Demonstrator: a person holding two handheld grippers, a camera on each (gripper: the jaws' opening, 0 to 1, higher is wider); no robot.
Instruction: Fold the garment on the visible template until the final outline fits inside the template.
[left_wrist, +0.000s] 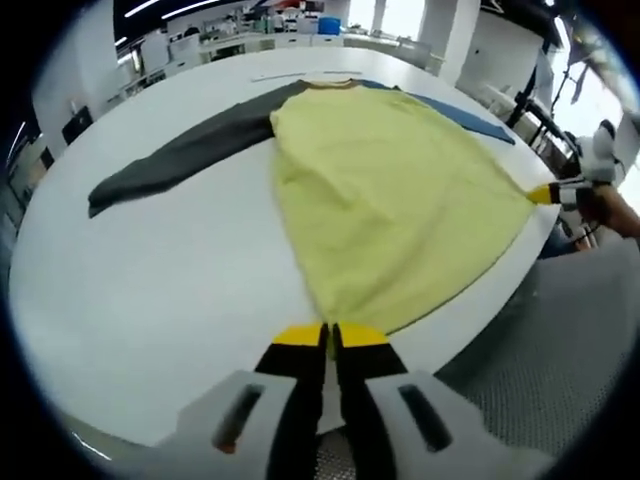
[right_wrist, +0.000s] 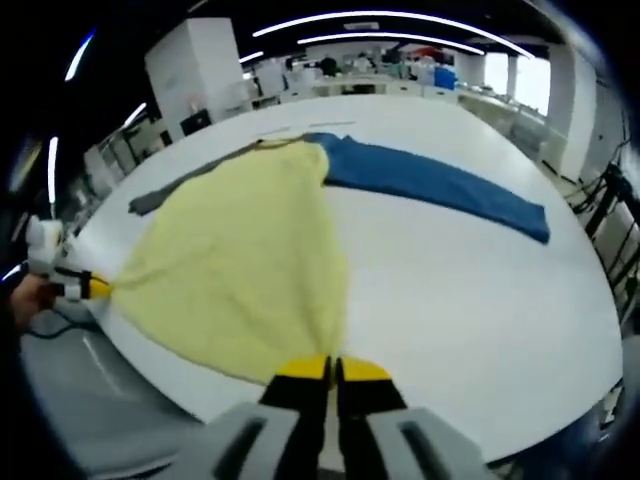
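A garment with a yellow body (left_wrist: 390, 200), a dark grey sleeve (left_wrist: 170, 160) and a blue sleeve (left_wrist: 470, 118) lies spread on the white table (left_wrist: 150, 280). My left gripper (left_wrist: 328, 335) is shut on one corner of the yellow hem at the near table edge. The right gripper (left_wrist: 538, 194) pinches the other hem corner. In the right gripper view my right gripper (right_wrist: 333, 368) is shut on the yellow body (right_wrist: 240, 270), with the blue sleeve (right_wrist: 440, 185) stretched out beyond it and the left gripper (right_wrist: 100, 288) at the far hem corner. Faint template lines (left_wrist: 300, 74) show past the collar.
The hem sits right at the table's rounded near edge, with grey floor (left_wrist: 540, 340) below. A person's hand (right_wrist: 25, 300) holds the left gripper. Desks and white cabinets (right_wrist: 200, 70) stand beyond the table's far side.
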